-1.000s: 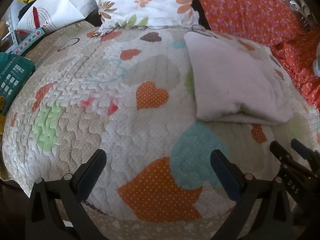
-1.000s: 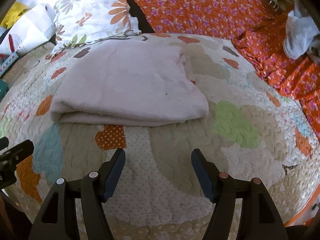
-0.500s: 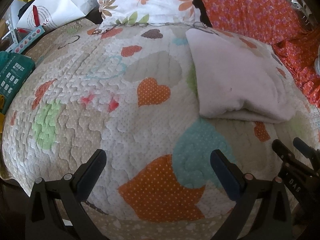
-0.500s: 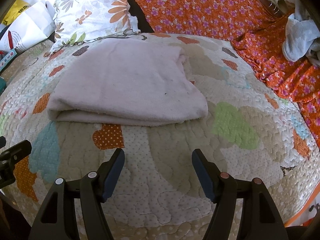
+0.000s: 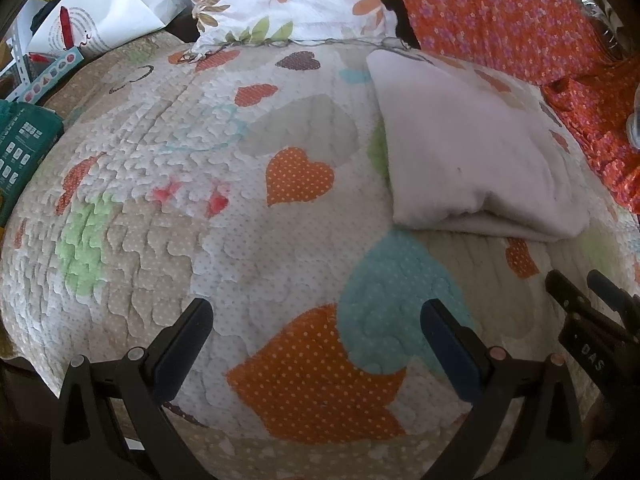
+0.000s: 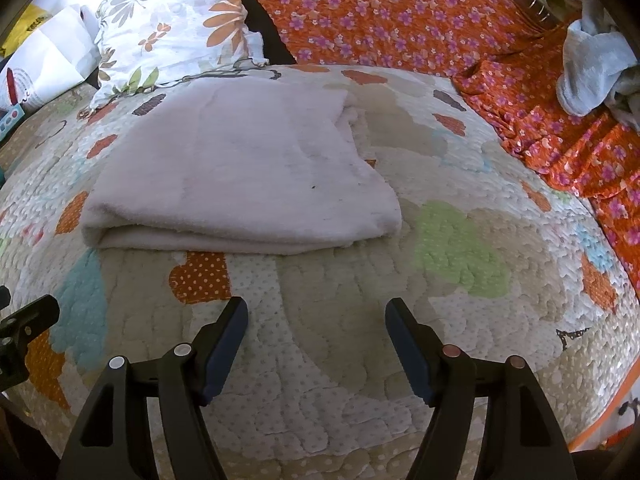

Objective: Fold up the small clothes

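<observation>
A pale pink cloth point(image 6: 244, 176) lies folded flat on the heart-patterned quilt point(image 6: 460, 240), its folded edge toward me. It also shows in the left wrist view point(image 5: 472, 152), at the right. My right gripper point(image 6: 316, 312) is open and empty, just short of the cloth's near edge. My left gripper point(image 5: 316, 316) is open and empty over bare quilt point(image 5: 180, 200), to the left of the cloth. The right gripper's fingers point(image 5: 576, 296) show at the right edge of the left wrist view.
A flowered pillow point(image 6: 172, 28) and an orange flowered fabric point(image 6: 380, 16) lie behind the cloth. A pale blue garment point(image 6: 592, 68) is bunched at the far right. Paper bags point(image 5: 104, 12) and a green box point(image 5: 20, 148) sit at the far left.
Both grippers have drawn back slightly from the cloth, staying open. The cloth has not moved.
</observation>
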Tool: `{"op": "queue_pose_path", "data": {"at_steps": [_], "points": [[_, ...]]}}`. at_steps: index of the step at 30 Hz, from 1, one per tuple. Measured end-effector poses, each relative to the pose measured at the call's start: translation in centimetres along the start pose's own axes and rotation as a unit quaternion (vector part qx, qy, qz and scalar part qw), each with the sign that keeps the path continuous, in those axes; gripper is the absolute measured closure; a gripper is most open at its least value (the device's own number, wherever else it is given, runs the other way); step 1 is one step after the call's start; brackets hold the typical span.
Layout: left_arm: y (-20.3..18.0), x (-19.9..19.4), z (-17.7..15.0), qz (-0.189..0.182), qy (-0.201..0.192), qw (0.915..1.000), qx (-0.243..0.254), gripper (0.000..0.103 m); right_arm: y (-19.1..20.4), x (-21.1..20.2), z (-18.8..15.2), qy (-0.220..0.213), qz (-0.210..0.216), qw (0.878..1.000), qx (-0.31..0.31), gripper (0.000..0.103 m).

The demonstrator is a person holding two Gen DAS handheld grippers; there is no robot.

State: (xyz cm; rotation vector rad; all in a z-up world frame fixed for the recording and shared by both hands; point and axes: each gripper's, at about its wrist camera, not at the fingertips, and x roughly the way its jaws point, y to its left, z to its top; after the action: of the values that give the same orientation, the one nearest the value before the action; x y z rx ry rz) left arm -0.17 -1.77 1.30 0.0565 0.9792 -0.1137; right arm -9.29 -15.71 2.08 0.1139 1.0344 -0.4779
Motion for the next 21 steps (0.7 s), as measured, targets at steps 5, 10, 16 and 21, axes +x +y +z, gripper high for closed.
{"op": "queue_pose_path", "data": {"at_steps": [5, 10, 16, 21], "points": [[0.0, 0.0, 0.0, -0.006, 0.001, 1.0000, -0.002, 0.000, 0.0, 0.0, 0.0, -0.001, -0.002, 1.000, 0.000, 0.026], [0.0, -0.1, -0.1, -0.017, -0.001, 0.9999, -0.004, 0.000, 0.1, 0.0, -0.1, -0.001, -0.005, 1.000, -0.002, 0.026], [-0.3, -0.1, -0.2, -0.023, 0.004, 0.9997, -0.001, 0.000, 0.1, -0.1, -0.2, 0.000, -0.004, 1.000, 0.001, 0.025], [0.1, -0.1, 0.0, -0.027, 0.007, 0.9996, -0.010, 0.000, -1.9, -2.3, 0.8, -0.063, -0.001, 0.997, 0.040, 0.025]]}}
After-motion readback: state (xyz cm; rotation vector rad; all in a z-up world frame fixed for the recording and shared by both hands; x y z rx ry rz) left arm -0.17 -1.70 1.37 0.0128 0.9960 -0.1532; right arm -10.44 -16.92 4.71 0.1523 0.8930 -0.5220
